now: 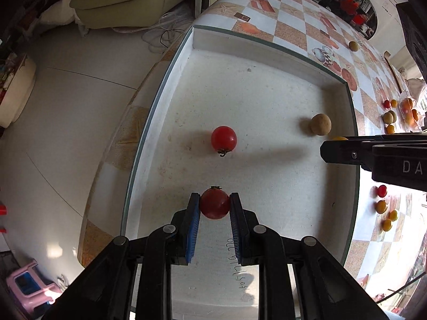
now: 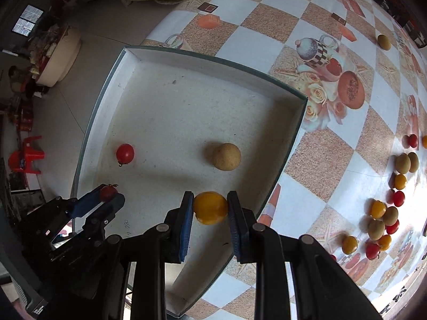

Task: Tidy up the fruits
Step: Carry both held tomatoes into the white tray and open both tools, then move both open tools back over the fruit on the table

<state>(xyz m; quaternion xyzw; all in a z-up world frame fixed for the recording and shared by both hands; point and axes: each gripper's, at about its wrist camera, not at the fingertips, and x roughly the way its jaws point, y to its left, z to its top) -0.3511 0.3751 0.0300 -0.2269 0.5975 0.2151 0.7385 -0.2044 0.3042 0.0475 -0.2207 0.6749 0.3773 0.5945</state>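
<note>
Left gripper (image 1: 214,204) clamped on a red cherry tomato (image 1: 214,204), right gripper (image 2: 210,207) clamped on a yellow cherry tomato (image 2: 210,208), both held above the white tray (image 1: 267,40), probably for release inside. Already lying on the tray floor: a second red tomato (image 1: 224,138) and a tan round fruit (image 1: 320,124), well apart. Only in the right wrist view: the loose pile of fruits (image 2: 384,218) on the checkered tablecloth (image 2: 267,26) beside the tray. Only in the left wrist view: handwriting on the tray floor.

trays (image 2: 291,138): 1 | tomatoes in tray (image 2: 125,153): 1 red | tan fruits in tray (image 2: 226,156): 1 | claw-held tomatoes: 1 red (image 1: 214,204), 1 yellow (image 2: 210,207)
</note>
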